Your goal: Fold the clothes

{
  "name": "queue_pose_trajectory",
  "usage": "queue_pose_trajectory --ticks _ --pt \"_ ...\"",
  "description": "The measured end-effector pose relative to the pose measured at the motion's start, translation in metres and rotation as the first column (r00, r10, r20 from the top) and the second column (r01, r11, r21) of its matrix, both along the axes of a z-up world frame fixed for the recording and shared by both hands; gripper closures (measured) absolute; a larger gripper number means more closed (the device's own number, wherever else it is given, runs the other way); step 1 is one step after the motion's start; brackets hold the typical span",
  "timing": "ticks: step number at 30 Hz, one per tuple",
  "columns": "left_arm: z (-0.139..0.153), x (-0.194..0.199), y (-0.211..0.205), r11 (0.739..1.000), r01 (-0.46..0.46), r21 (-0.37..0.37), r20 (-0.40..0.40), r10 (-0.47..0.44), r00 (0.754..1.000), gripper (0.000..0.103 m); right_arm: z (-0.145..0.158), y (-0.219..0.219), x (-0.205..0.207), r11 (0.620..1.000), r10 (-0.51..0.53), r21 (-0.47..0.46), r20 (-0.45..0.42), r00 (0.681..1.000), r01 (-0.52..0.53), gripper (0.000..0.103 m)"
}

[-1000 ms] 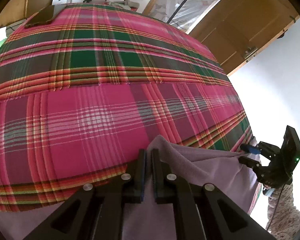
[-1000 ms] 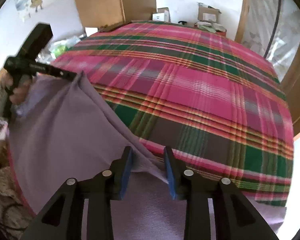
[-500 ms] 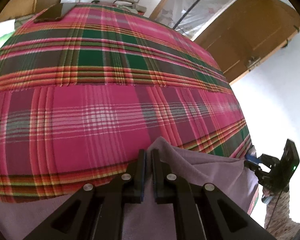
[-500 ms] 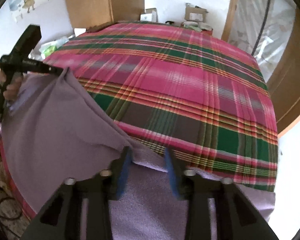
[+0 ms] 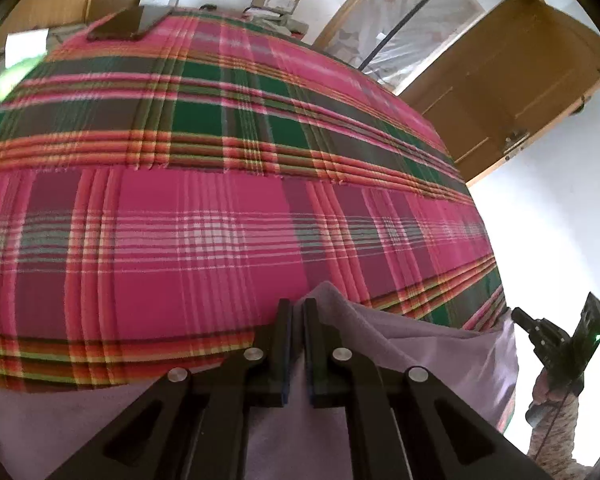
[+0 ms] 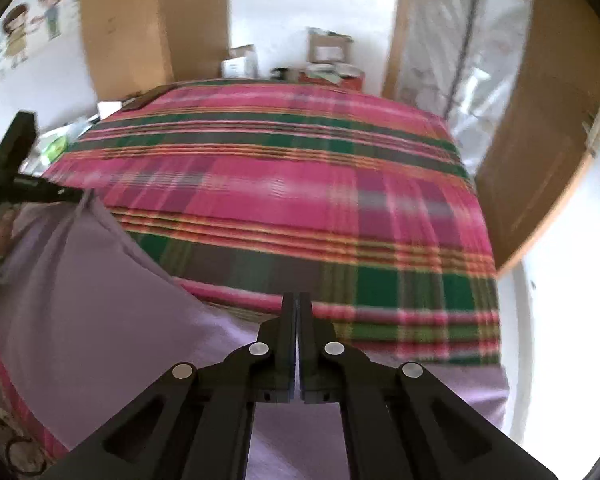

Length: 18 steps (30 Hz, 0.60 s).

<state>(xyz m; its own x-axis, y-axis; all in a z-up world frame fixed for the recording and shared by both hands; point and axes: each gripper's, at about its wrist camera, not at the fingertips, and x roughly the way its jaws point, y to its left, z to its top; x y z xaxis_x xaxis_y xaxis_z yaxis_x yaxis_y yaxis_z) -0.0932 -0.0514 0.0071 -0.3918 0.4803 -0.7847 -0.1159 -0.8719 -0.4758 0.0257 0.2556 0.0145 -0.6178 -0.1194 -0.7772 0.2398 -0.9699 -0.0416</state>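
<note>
Left wrist view: left gripper clenched on a raised fold of the lilac garment, cloth pinched between the two fingers. Garment spreads beneath and to the right of the tool, over the near edge of the plaid bedcover. Right wrist view: right gripper fully closed on the garment's edge; cloth runs from the fingers leftward up to the other gripper. Bedcover lies ahead of both tools.

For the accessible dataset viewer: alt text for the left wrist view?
The left claw is shut on a raised fold of lilac cloth over a pink and green plaid bedspread. At far right, a hand holds the right claw at the cloth's edge.
</note>
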Motion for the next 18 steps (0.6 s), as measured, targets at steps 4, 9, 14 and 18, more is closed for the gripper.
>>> queue_pose_trajectory --ticks 4,9,14,18 --pt "0.004 0.003 0.0 1.0 0.0 -0.007 -0.011 0.0 1.0 0.097 -0.005 0.03 0.014 0.99 -0.135 -0.044 0.011 0.991 0.135 0.097" --pt "0.022 0.012 -0.007 0.993 -0.084 -0.084 -0.091 0.076 0.993 0.097 -0.008 0.071 0.06 0.92 -0.361 -0.154 0.025 0.932 0.361 0.083" --pt "0.042 0.02 0.019 0.999 0.011 -0.053 -0.144 -0.019 0.989 0.096 -0.01 0.096 0.12 0.81 -0.529 -0.268 0.046 0.847 0.521 0.081" --pt "0.043 0.026 0.07 0.979 0.187 -0.083 -0.149 -0.198 0.969 0.089 -0.017 0.104 0.153 0.726 -0.589 -0.378 0.09 0.803 0.575 0.081"
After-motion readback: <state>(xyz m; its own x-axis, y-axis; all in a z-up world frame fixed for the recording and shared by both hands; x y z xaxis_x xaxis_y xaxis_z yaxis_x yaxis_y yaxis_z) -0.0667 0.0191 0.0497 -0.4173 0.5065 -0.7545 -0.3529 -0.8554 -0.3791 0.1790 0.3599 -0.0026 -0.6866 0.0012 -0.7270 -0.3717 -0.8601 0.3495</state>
